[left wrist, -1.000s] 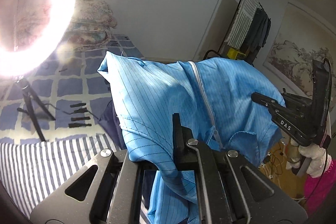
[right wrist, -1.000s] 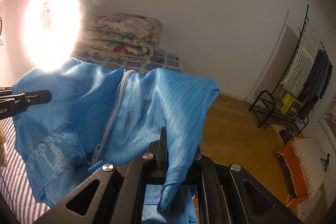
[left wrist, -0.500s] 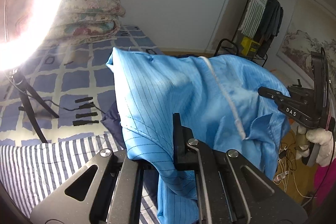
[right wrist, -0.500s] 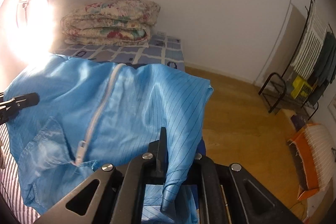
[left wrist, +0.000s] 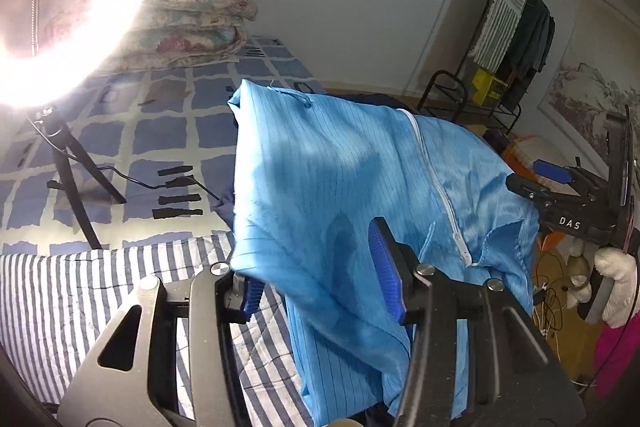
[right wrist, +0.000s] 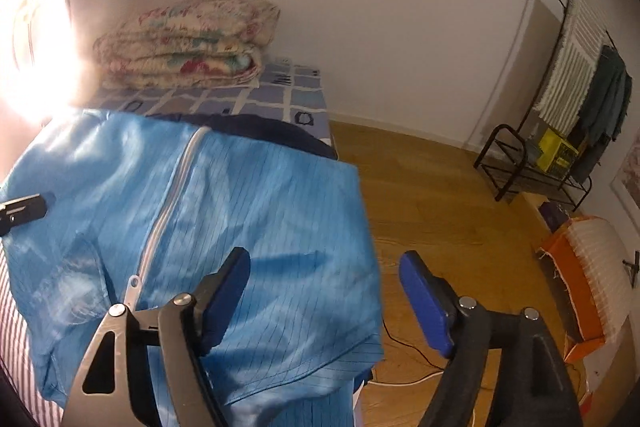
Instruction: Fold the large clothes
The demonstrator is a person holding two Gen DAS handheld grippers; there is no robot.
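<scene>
Both grippers have just been opening. The left gripper [left wrist: 318, 279] stands half-spread with the blue garment [left wrist: 360, 187] draped loosely between its jaws, and the right gripper [right wrist: 324, 291] gapes wide, the cloth's edge between its pads. The garment lies just ahead over the bed [left wrist: 80, 291], zipper running away from both, about equally near each.

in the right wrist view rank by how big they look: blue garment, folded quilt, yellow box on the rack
1. blue garment, though nearness to the camera inflates it
2. folded quilt
3. yellow box, far off, so true size is unsure
</scene>
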